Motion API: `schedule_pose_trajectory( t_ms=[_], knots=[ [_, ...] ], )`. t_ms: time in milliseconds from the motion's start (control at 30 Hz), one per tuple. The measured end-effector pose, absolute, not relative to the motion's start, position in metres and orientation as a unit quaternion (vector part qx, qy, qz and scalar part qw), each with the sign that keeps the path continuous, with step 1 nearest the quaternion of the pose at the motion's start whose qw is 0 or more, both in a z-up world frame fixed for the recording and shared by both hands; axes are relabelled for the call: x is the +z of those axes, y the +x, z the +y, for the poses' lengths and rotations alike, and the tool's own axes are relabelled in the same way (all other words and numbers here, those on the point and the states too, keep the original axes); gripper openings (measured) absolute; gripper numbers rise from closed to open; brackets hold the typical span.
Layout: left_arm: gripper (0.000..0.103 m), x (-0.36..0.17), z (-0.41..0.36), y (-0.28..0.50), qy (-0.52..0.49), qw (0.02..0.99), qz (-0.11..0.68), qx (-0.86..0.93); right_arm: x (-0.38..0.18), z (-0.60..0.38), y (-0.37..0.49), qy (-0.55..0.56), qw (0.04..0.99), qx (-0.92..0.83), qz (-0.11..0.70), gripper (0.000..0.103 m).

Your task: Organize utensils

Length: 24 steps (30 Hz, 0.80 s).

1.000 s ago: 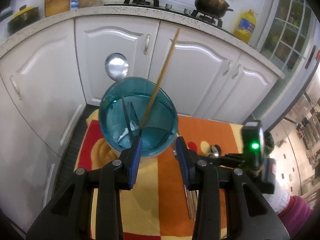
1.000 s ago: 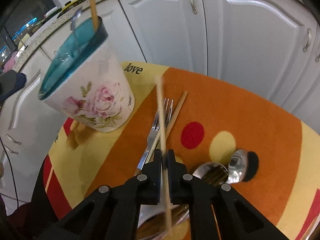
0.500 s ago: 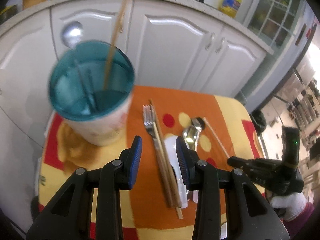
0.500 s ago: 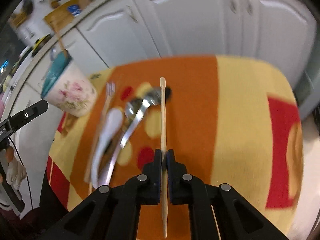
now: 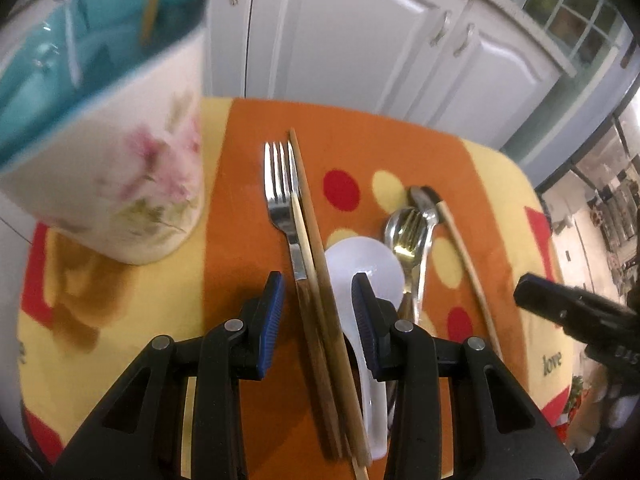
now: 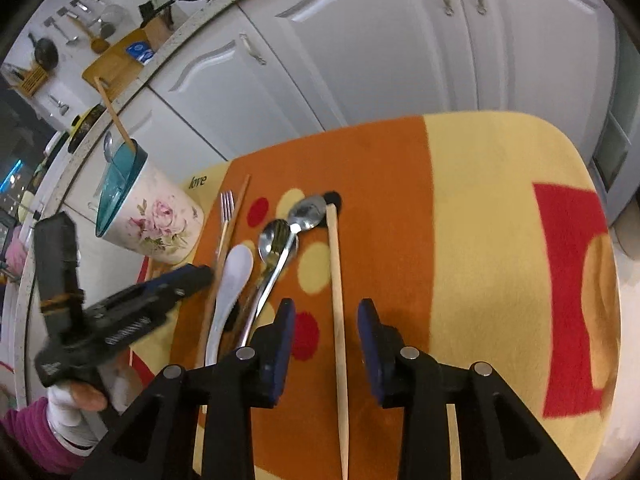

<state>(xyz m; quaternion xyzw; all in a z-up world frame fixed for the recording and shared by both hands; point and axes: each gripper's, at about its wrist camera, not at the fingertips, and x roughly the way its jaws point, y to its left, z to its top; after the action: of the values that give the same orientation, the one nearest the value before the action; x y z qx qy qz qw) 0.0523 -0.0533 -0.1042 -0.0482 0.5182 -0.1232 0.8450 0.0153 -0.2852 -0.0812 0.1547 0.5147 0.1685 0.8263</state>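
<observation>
Your right tool [image 6: 326, 344] has just been spreading its jaws, and the pale chopstick [image 6: 338, 304] now lies loose between them on the orange-and-yellow mat [image 6: 480, 240], touching neither pad. Your left tool [image 5: 318, 316] also stands spread, straddling two darker chopsticks [image 5: 320, 280] without pinching them; the fork [image 5: 280, 200] lies just beside them on the left, and the white spoon [image 5: 362, 256] sits under the right pad.

Only the right wrist view shows the mat's broad bare yellow-and-red stretch to the right and its rounded far edge near the white cabinets [image 6: 380, 52]; it also shows your gloved hand [image 6: 76, 400] carrying the left tool.

The left wrist view alone shows, blurred, the teal inside of the floral holder [image 5: 120, 160], with a chopstick and a spoon upright in it. Two metal spoons [image 6: 288, 228] lie between the white spoon and the pale chopstick.
</observation>
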Motion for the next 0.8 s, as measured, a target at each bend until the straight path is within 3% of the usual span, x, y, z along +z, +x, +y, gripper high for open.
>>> schedule_pose_trajectory(
  t_ms=[300, 400, 500, 733, 800],
  knots=[
    [0.009, -0.109, -0.069, 0.047, -0.027, 0.836, 0.520, -0.173, -0.106, -0.257, 0.053, 0.104, 0.834, 0.166, 0.517, 0.030],
    [0.010, -0.106, -0.071, 0.038, -0.028, 0.827, 0.526, -0.196, -0.113, -0.257, 0.055, 0.091, 0.839, 0.151, 0.515, 0.014],
    [0.009, -0.104, -0.065, 0.029, -0.046, 0.809, 0.542, -0.221, -0.111, -0.265, 0.051, 0.087, 0.843, 0.137, 0.512, 0.009],
    [0.014, -0.087, -0.046, 0.027, -0.045, 0.821, 0.532, -0.201, -0.103, -0.284, 0.043, 0.115, 0.837, 0.138, 0.516, 0.010],
    [0.016, -0.083, -0.043, 0.030, -0.040, 0.826, 0.527, -0.195, -0.101, -0.286, 0.043, 0.122, 0.838, 0.136, 0.514, 0.021]
  ],
)
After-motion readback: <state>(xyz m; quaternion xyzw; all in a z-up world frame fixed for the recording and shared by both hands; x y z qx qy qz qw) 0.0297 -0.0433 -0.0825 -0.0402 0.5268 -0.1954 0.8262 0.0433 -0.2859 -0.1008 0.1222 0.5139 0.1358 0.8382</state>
